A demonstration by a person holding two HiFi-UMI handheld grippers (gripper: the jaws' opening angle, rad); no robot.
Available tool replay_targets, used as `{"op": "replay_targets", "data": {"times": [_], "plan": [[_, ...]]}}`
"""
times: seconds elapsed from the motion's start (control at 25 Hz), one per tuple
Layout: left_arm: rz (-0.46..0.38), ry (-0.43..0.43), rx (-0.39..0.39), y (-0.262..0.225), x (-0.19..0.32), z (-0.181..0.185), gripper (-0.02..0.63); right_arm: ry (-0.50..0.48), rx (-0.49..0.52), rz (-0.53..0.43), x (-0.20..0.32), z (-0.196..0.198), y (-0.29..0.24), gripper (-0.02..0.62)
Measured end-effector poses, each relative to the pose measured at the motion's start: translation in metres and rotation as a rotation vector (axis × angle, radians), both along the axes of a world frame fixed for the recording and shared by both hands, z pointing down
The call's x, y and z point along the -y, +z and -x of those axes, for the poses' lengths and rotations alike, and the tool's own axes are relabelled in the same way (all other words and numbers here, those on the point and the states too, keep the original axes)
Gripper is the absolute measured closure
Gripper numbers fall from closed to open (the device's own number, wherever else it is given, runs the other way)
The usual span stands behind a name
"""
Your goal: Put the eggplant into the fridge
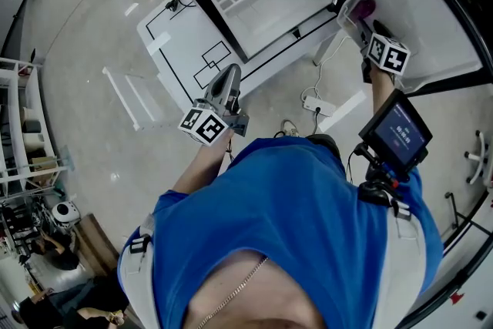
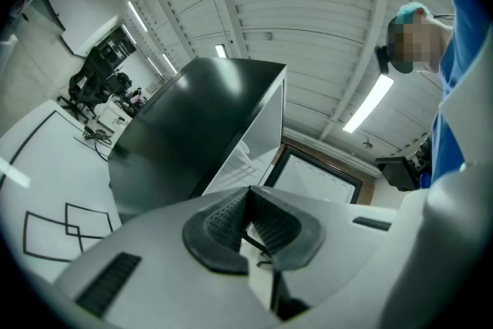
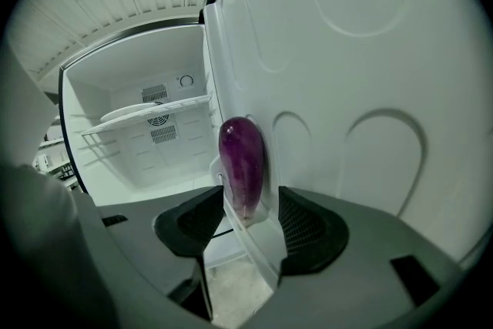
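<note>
A: Right gripper [image 3: 250, 196], jaw state?

B: Spread wide. The eggplant [image 3: 243, 164] stands between the two pads, with a gap on each side, so neither pad presses on it.

A: Where does the eggplant sit?

B: In the door shelf [image 3: 258, 246], a clear plastic bin on the inner face of the open door [image 3: 354, 50]. It is upright, narrow end down, leaning close to the door's moulded panel. In the head view it shows as a purple spot just beyond the right gripper's marker cube.

A: And the fridge [image 3: 139, 150] itself?

B: It stands open, with a white interior. One white shelf [image 3: 150, 112] crosses the upper part, and there is a vent grille on the back wall behind it. Nothing can be made out on that shelf.

A: Left gripper [image 2: 248, 193]?

B: Pads pressed together at the tips, nothing between them. It is held well apart from the door, low on the person's left and aimed about level. Its own view looks past the fridge's black side panel to the ceiling lights.

A: Anything else?

B: The person wears a blue shirt [image 1: 308, 204]. A small screen [image 1: 397, 131] is mounted near the right forearm. Black outlines are marked on a white sheet on the floor [image 1: 92, 112] beside the fridge.
</note>
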State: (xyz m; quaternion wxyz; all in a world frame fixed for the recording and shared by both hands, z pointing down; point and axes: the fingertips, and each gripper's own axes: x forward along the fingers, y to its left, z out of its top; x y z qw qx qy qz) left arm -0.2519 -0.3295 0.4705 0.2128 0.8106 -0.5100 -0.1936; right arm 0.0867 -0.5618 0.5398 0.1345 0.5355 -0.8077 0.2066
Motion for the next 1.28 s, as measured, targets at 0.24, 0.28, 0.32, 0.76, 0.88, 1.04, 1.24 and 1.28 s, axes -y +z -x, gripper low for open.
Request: {"op": "replay_targets", "data": {"times": [0.24,0.28,0.32,0.76,0.88,1.04,1.24,1.28], "plan": [[-0.011,0.014,-0.004,-0.009,-0.010,-0.004,0.597,0.009,0.002,-0.030,-0.022,-0.003,-0.017,0.396],[-0.016,0.017,-0.003,-0.011,-0.013,-0.004,0.597,0.014,-0.001,-0.037,-0.027,-0.005,-0.022,0.396],[-0.020,0.019,-0.003,-0.013,-0.015,-0.005,0.597,0.020,-0.002,-0.044,-0.032,-0.005,-0.025,0.397],[-0.047,0.083,0.019,-0.023,-0.033,-0.020,0.597,0.041,0.034,-0.149,-0.086,-0.009,-0.055,0.397],[-0.051,0.102,0.022,-0.027,-0.042,-0.025,0.597,0.040,0.070,-0.174,-0.107,-0.009,-0.067,0.399],[-0.058,0.131,0.025,-0.032,-0.058,-0.032,0.597,0.040,0.121,-0.219,-0.141,-0.008,-0.084,0.442],[-0.062,0.171,0.031,-0.032,-0.073,-0.042,0.597,0.057,0.146,-0.252,-0.175,-0.011,-0.094,0.502],[-0.060,0.177,0.029,-0.032,-0.073,-0.044,0.597,0.062,0.148,-0.253,-0.178,-0.011,-0.094,0.535]]}}
